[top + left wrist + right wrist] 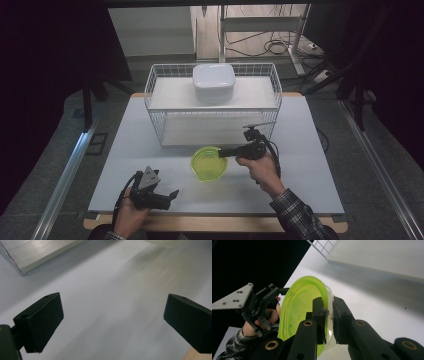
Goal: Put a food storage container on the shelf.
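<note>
At the lower left of the high view the left gripper (161, 196) rests low over the desk (125, 150), its grey plate up; from above its jaws are hard to make out. In the left gripper view they stand wide apart with only bare desk between them, and a pale, blurred edge of the bowl is cut off by the top right of the frame, well clear of both jaws. A corner of the wire basket (212, 107) sits at that view's upper left.

Just right of the high view's centre lies the green bowl (208, 163), in front of the basket, which carries a white lidded container (214, 82) on its top. The right gripper (223, 153) meets the bowl's right-hand rim. In the right gripper view the jaws are narrow and clamp the bowl's wall (302, 312), one jaw inside, one outside; the bowl's lower edge is hidden behind the gripper's black linkage.
</note>
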{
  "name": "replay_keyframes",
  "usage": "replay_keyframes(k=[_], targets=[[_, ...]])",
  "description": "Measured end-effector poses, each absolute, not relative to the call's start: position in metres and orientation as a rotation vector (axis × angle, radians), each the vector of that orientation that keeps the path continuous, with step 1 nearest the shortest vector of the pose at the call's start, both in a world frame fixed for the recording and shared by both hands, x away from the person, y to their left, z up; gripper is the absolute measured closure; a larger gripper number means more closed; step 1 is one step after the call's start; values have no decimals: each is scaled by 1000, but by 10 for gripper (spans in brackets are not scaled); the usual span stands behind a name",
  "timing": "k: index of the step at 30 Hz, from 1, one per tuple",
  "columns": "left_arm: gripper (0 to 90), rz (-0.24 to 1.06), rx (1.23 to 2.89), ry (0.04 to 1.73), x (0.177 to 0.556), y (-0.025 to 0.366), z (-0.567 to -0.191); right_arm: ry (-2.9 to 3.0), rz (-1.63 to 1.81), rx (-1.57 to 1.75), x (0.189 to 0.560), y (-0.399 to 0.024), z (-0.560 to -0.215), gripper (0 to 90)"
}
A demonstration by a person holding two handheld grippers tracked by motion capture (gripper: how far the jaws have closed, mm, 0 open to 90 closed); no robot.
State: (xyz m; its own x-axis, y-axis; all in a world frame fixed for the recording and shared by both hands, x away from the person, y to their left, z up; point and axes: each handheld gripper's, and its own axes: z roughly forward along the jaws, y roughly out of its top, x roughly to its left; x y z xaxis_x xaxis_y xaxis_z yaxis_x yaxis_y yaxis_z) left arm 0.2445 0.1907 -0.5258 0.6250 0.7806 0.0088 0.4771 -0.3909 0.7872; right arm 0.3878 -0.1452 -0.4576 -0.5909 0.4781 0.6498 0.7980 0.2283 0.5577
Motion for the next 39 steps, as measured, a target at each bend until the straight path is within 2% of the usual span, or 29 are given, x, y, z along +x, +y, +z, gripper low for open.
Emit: replay_keyframes(k=[39], targets=[[15,496,2067,978,245,190,-527,-2074,-1570,-1223,404,-176,-335,819]])
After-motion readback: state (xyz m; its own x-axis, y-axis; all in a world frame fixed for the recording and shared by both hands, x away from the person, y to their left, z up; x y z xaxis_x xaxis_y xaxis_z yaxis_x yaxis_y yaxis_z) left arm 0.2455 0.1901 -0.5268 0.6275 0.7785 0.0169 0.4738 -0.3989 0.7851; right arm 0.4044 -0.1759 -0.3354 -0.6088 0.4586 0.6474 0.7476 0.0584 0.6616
